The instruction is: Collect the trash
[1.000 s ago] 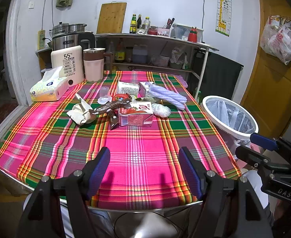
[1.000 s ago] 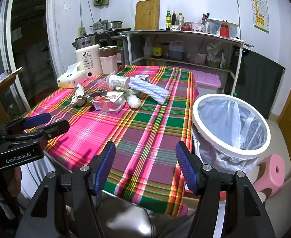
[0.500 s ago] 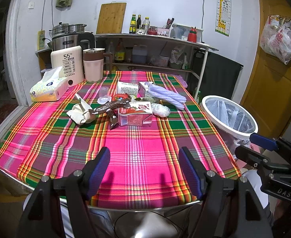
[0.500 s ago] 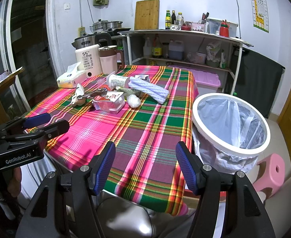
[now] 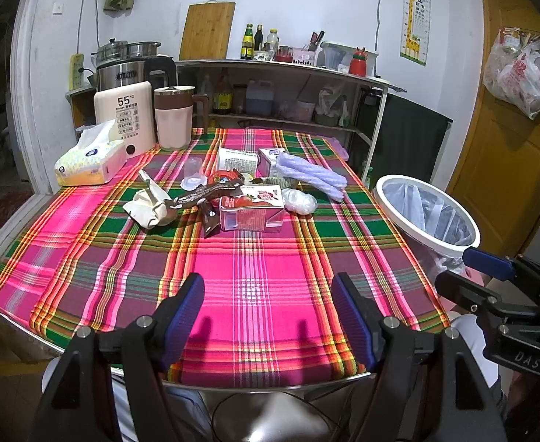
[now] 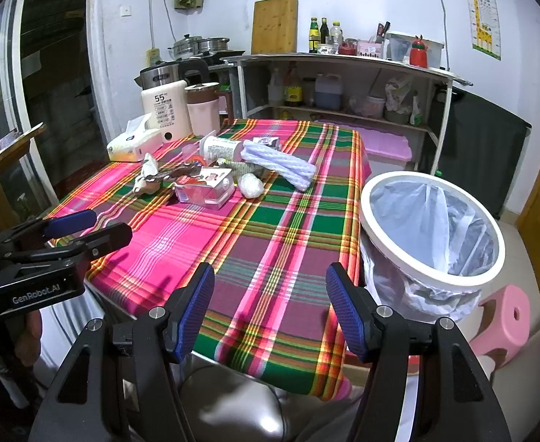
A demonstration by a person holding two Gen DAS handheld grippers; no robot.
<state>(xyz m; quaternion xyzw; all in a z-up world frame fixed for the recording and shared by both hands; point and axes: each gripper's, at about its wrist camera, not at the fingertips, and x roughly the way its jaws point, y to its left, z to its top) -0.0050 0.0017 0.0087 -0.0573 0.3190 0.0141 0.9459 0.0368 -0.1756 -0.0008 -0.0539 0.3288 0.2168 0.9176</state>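
Bright even indoor light, sharp focus, fisheye-bent dark edges

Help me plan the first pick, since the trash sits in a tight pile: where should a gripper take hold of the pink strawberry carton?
Probably across the pink strawberry carton by its two short ends, coming from the near side with the open left gripper. It lies flat, long face toward the grippers, its near side clear; wrappers crowd behind it.

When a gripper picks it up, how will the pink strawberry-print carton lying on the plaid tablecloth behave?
The pink strawberry-print carton looks like thin paperboard, so it is probably light and may dent under a firm squeeze. It lies on a flat side, so it should slide rather than roll if pushed. A brown wrapper touches it and may drag along.
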